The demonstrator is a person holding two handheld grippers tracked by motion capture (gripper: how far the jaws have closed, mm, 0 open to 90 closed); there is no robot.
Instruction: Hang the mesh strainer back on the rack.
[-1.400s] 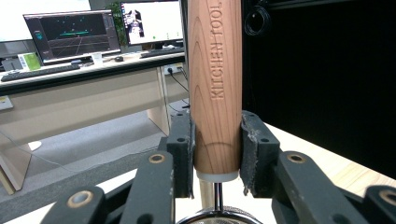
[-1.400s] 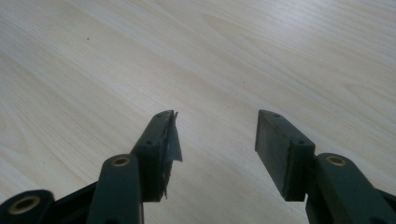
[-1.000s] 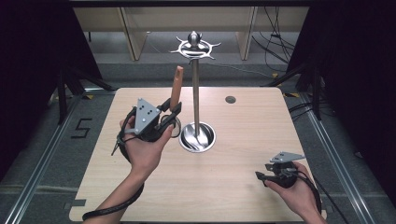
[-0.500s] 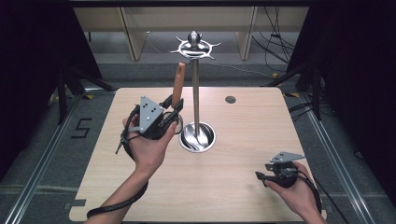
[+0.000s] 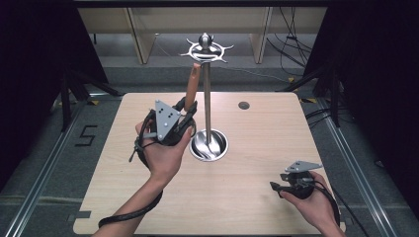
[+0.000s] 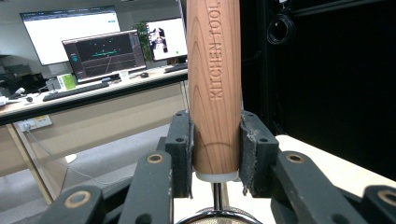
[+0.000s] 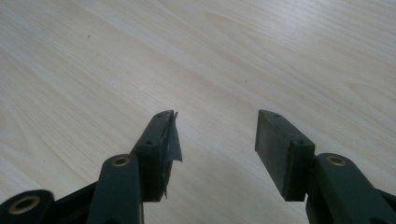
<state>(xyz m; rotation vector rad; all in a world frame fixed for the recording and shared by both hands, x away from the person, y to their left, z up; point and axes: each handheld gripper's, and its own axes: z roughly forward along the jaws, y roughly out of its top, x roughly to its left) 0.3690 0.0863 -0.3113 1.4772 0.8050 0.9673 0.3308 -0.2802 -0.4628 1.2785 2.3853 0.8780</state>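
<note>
My left gripper pinches a wooden handle, both pads pressed on its lower end. The handle stands upright, reddish-brown with fine grain, the words KITCHEN TOOL stamped along it. A pale collar sits at its base, with a thin metal shank below; what is at the shank's end I cannot tell. In the high view the handle rises just left of the steel stand, its top near the spiked ring at the stand's head. The stand's round base dish rests mid-table.

The table is pale wood with rounded corners and a small dark disc near its far edge. Grey floor around it, black curtains on both sides, and desks with lit monitors in the left gripper view.

My right gripper sits low at the table's near right corner, jaws spread, bare tabletop between them.
</note>
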